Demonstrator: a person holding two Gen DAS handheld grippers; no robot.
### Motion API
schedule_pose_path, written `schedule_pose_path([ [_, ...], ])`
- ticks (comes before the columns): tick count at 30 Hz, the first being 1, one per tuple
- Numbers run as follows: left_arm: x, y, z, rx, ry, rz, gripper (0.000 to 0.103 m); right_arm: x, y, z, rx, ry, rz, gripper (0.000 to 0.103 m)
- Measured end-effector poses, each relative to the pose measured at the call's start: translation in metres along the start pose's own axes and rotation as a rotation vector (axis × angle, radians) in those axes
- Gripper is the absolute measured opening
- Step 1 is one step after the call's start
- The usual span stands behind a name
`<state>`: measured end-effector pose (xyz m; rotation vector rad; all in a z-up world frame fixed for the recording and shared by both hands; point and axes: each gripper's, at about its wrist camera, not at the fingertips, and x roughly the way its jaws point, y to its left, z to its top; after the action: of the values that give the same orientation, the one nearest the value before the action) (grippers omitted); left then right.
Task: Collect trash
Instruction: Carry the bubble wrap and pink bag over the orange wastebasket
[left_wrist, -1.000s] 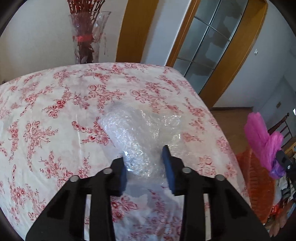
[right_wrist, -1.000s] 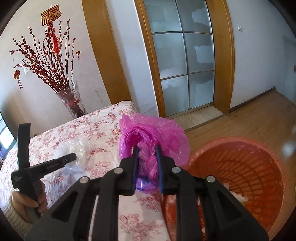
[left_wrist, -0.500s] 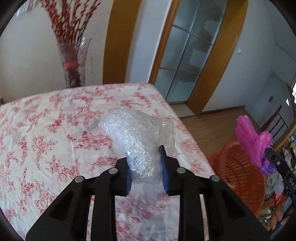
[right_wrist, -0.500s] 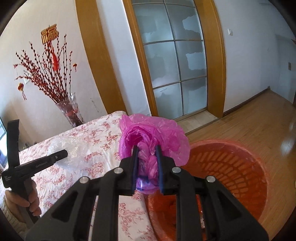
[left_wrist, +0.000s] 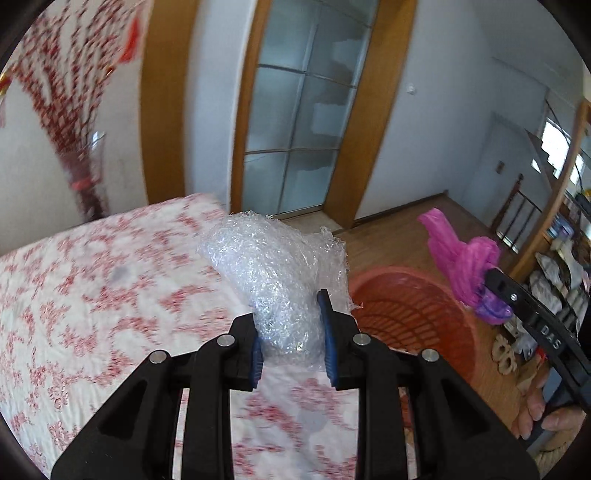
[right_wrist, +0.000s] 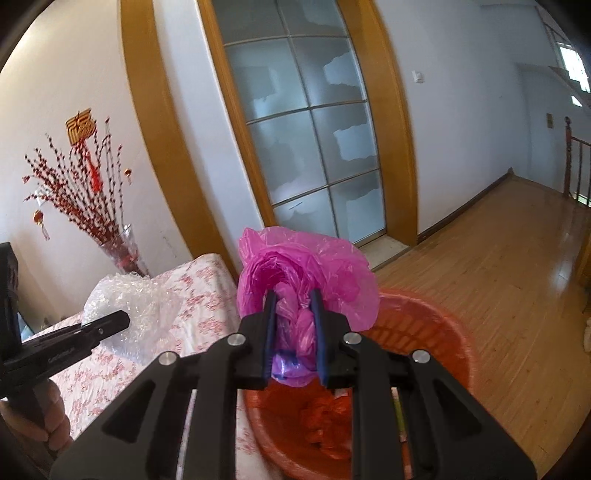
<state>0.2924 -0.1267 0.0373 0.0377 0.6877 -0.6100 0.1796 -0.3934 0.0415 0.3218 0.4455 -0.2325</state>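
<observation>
My left gripper (left_wrist: 290, 325) is shut on a crumpled wad of clear bubble wrap (left_wrist: 273, 273), held up above the edge of the floral tablecloth (left_wrist: 92, 288). The same bubble wrap (right_wrist: 125, 302) shows at the left of the right wrist view, pinched by the left gripper (right_wrist: 122, 319). My right gripper (right_wrist: 293, 325) is shut on a bunched pink plastic bag (right_wrist: 306, 273), held over the near rim of an orange plastic basket (right_wrist: 436, 332). From the left wrist view, the pink bag (left_wrist: 458, 258) hangs in the right gripper (left_wrist: 491, 280) beyond the orange basket (left_wrist: 424, 310).
Red and other trash lies in the basket's bottom (right_wrist: 325, 417). A glass vase of red branches (right_wrist: 122, 251) stands at the table's far side by the wall. A glass door (right_wrist: 310, 140) and wooden floor (right_wrist: 498, 266) lie beyond. Shelves with clutter (left_wrist: 561, 266) stand at right.
The left gripper has closed on the bubble wrap and lifted it off the tablecloth toward the basket. The right gripper has carried the pink bag up and over the basket's rim.
</observation>
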Motion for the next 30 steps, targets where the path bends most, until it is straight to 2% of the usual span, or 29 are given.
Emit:
schedule_pose_path([
  [9, 0.012, -0.059, -0.006, 0.098, 0.005, -0.058, 0.026, -0.026, -0.036, -0.005, 0.015, -0.047, -0.064, 0.019],
  [18, 0.045, -0.099, -0.017, 0.154, 0.061, -0.089, 0.026, -0.020, -0.073, -0.018, 0.081, -0.011, -0.079, 0.019],
  [30, 0.074, -0.124, -0.034, 0.186, 0.139, -0.100, 0.026, -0.001, -0.093, -0.024, 0.121, 0.025, -0.071, 0.020],
])
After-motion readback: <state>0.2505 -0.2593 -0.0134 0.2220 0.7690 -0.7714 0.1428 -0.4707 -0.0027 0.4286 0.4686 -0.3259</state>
